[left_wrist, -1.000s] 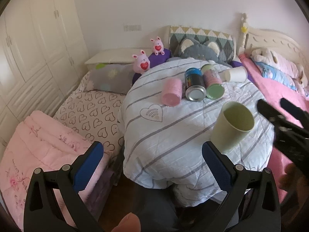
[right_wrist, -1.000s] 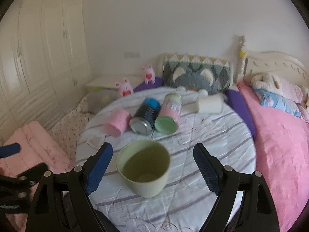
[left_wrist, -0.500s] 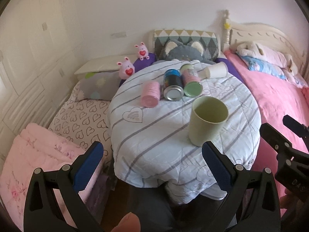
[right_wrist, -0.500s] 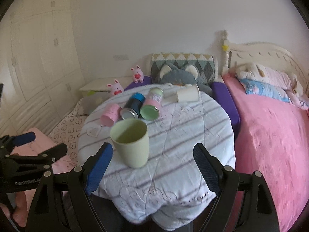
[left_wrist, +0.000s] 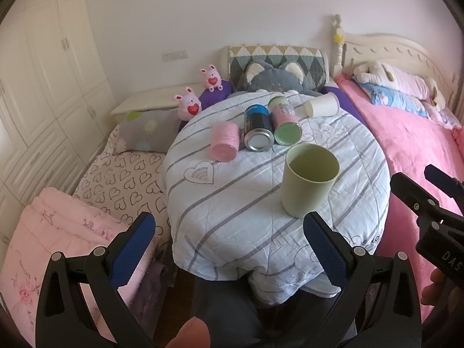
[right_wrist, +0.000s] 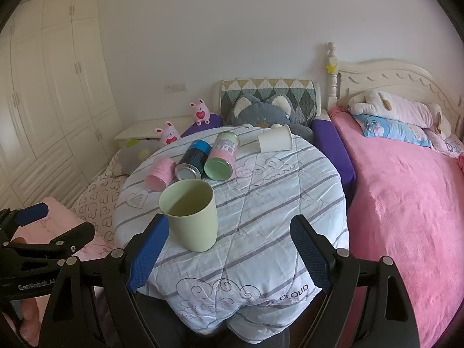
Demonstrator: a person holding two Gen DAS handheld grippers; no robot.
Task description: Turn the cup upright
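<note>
A pale green cup (left_wrist: 308, 182) stands upright, mouth up, on the round table covered with a striped quilt (left_wrist: 232, 203); it also shows in the right wrist view (right_wrist: 191, 214). My left gripper (left_wrist: 229, 249) is open and empty, held back from the table's near edge. My right gripper (right_wrist: 226, 249) is open and empty, also back from the table, with the cup ahead and left of its gap. The right gripper also shows at the right edge of the left wrist view (left_wrist: 429, 203).
A pink cup (left_wrist: 225, 142), a dark can (left_wrist: 258, 132), a pink-and-green can (left_wrist: 285, 124) and a white paper cup (left_wrist: 322, 107) lie on their sides at the table's far side. A pink bed (right_wrist: 406, 203) is to the right, folded bedding (left_wrist: 58, 232) to the left.
Both grippers have pulled back and away from the table. The green cup, tilted a second ago, now stands upright and free, farther from the right gripper's fingers.
</note>
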